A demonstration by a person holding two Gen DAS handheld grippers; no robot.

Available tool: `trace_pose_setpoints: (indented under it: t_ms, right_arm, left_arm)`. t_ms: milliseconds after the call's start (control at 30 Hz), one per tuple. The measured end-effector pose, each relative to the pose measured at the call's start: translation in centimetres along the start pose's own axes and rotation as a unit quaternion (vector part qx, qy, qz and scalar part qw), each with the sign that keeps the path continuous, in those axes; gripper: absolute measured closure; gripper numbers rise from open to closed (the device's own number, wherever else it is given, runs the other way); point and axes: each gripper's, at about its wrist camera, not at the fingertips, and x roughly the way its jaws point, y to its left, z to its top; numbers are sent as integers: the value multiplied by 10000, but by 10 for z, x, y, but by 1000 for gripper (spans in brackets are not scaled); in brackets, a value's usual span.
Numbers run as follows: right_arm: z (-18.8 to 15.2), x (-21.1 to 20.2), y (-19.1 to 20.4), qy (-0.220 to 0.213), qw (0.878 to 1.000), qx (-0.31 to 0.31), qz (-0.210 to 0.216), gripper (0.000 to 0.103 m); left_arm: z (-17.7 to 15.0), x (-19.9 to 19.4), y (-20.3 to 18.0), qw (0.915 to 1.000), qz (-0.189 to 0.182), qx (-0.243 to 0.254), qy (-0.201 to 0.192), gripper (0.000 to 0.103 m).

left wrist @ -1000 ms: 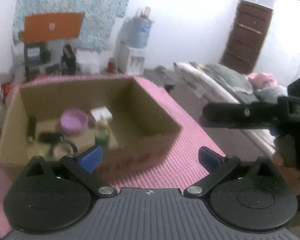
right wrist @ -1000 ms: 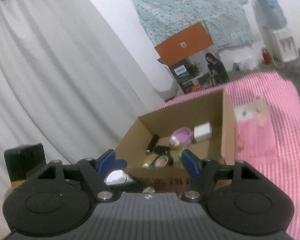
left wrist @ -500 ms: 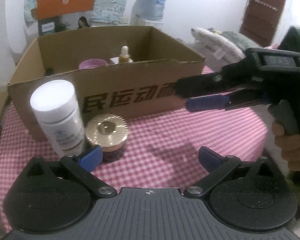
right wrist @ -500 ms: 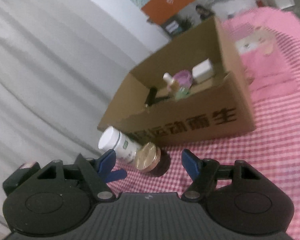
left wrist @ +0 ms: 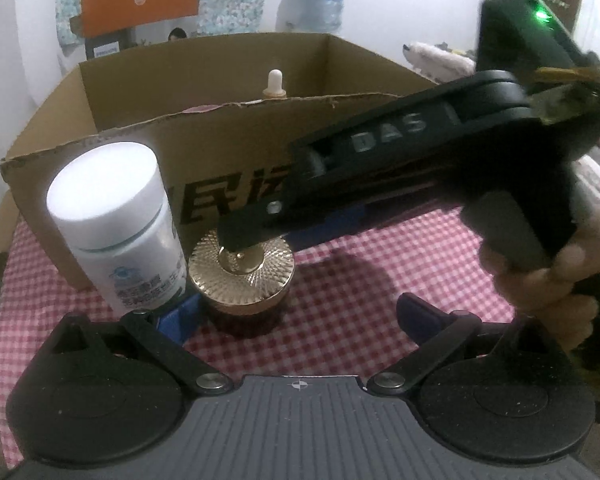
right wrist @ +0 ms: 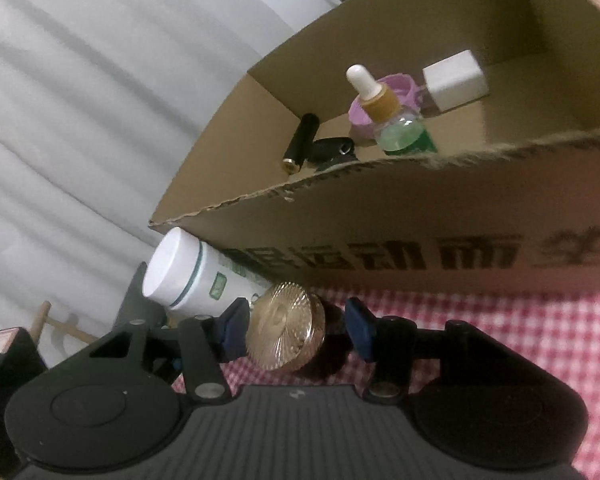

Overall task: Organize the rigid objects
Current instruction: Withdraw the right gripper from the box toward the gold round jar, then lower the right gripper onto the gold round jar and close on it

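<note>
Both right tongs (right wrist: pixel 296 330) flank gold-lidded jar (right wrist: pixel 286 332).

In the left wrist view the cardboard box (left wrist: pixel 140 152) wall hides all but the dropper bottle (left wrist: pixel 275 84) tip. The right gripper (left wrist: pixel 260 236) covers the box's printed characters and part of the gold-lidded jar (left wrist: pixel 244 276) between its fingers; the white bottle's (left wrist: pixel 116 216) label print is blurred.

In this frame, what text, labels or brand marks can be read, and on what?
"DAS": raised letters on the right gripper arm.
"动而生": black print on the cardboard box front; the characters before them are cut off.
White bottle label: too blurred to read.
Orange box logo: too small.
</note>
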Motion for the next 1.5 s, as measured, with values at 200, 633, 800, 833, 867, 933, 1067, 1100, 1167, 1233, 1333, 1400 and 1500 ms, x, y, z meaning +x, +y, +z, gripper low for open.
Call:
trace_pose_setpoints:
  t_ms: [200, 633, 800, 833, 867, 933, 1067, 1100, 1167, 1233, 1333, 1400, 1500]
  right_arm:
    - [-1, 4, 9, 94, 9996, -248, -117, 46]
    - [-31, -59, -19, -296, 9981, 239, -486, 46]
    - [-42, -83, -31, -523, 9953, 410, -704, 45]
    - [-43, -86, -33, -555, 9948, 438, -727, 45]
    - [-44, -90, -35, -585, 9944, 478, -737, 45]
    - [-46, -94, -38, -639, 9937, 557, -739, 45]
    - [-48, -99, -41, -713, 9929, 634, -710, 45]
    - [-49, -101, -42, -729, 9927, 639, -716, 45]
    - [-50, -103, -43, -752, 9923, 653, -733, 44]
    - [-50, -104, -45, -754, 9921, 683, -729, 41]
    - [-50, -103, -49, -735, 9919, 736, -732, 41]
    - [-49, -102, -50, -737, 9918, 760, -720, 41]
    - [-48, -100, -50, -748, 9918, 774, -684, 41]
  left_arm:
    - [0, 0, -4, 9998, -177, 42, -17, 1]
    - [-2, 7, -45, 9935, -954, 615, 46, 1]
    - [1, 13, -62, 9888, -1209, 871, 109, 1]
    - [1, 14, -64, 9880, -1242, 907, 119, 1]
    - [2, 15, -66, 9874, -1270, 935, 128, 1]
    - [2, 16, -68, 9869, -1275, 984, 134, 2]
    - [8, 15, -68, 9875, -1164, 1056, 76, 3]
    - [8, 15, -69, 9877, -1116, 1093, 56, 3]
    - [9, 15, -67, 9884, -1006, 1137, 52, 3]
    - [10, 19, -66, 9888, -894, 1191, 83, 3]
    - [11, 26, -67, 9886, -734, 1307, 137, 10]
    - [11, 31, -69, 9883, -607, 1392, 142, 17]
    - [11, 37, -72, 9877, -453, 1485, 166, 24]
